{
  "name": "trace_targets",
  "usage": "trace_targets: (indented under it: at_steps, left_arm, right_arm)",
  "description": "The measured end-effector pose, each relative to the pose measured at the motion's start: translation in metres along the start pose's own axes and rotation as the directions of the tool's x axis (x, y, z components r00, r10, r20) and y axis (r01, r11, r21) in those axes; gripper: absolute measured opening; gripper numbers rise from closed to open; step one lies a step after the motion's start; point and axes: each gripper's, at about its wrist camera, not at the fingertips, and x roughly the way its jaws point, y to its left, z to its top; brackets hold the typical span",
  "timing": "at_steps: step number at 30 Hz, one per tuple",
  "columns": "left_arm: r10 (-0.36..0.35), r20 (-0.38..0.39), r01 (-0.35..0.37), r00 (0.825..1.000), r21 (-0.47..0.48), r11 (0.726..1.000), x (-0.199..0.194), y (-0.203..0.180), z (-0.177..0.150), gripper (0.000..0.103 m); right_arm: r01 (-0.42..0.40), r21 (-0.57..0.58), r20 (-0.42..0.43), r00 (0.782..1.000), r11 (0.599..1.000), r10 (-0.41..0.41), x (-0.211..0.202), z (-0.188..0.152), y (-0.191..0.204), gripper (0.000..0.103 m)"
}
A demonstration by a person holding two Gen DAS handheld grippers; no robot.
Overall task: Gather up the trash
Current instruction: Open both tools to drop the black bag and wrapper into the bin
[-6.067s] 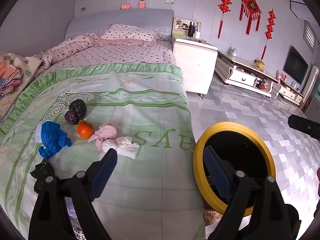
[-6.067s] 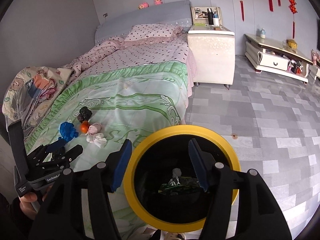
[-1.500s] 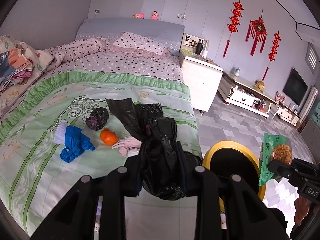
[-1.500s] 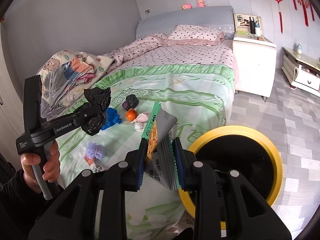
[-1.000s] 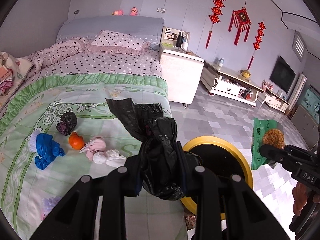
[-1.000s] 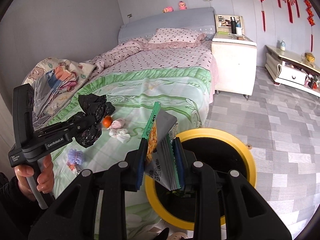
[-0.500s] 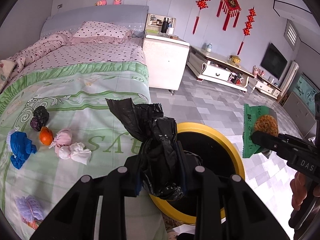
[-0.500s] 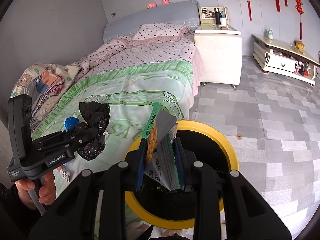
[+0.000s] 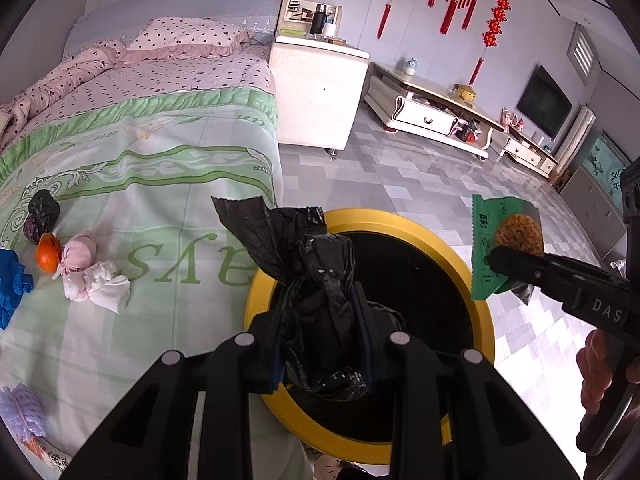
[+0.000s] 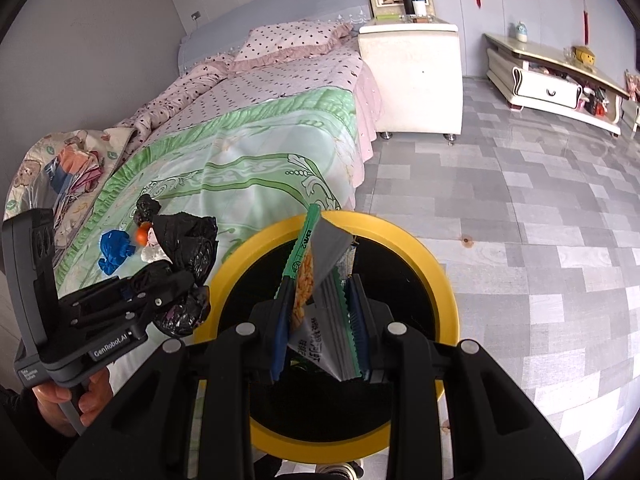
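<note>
L gripper (image 9: 322,330), bottom centre of its view, fingers clamped on crumpled black bag (image 9: 316,300) over yellow-rimmed bin (image 9: 482,308). R gripper (image 10: 320,334), lower centre, pinches green snack wrapper (image 10: 316,296) above same bin. Orange (image 9: 48,258), 2 tissue wads (image 9: 96,280) on bed (image 9: 160,168), frame left.

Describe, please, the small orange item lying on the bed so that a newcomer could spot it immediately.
Start at the green patterned bedspread and look to the cluster of litter near its left side. The orange ball lies there between a dark bundle and a pink knotted bundle, with a blue bag beside it. It is the only bright orange, smooth, round piece there.
</note>
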Motion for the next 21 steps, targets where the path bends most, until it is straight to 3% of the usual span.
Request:
trace_targets:
  at_steps: [11, 21]
  left_arm:
    - [-0.016, -0.040, 0.016, 0.999, 0.001, 1.000, 0.0114, -0.0014, -0.0052, 0.028]
    - [-0.019, -0.050, 0.018, 0.999, -0.016, 1.000, 0.0071, 0.0055, -0.0071, 0.045]
  right_arm:
    - [0.019, 0.011, -0.002, 1.000, 1.000, -0.019, 0.0071, 0.0015, -0.0053, 0.033]
    - [0.041, 0.029, -0.002, 0.999, 0.999, -0.041, 0.0028, 0.0030, -0.0067, 0.040]
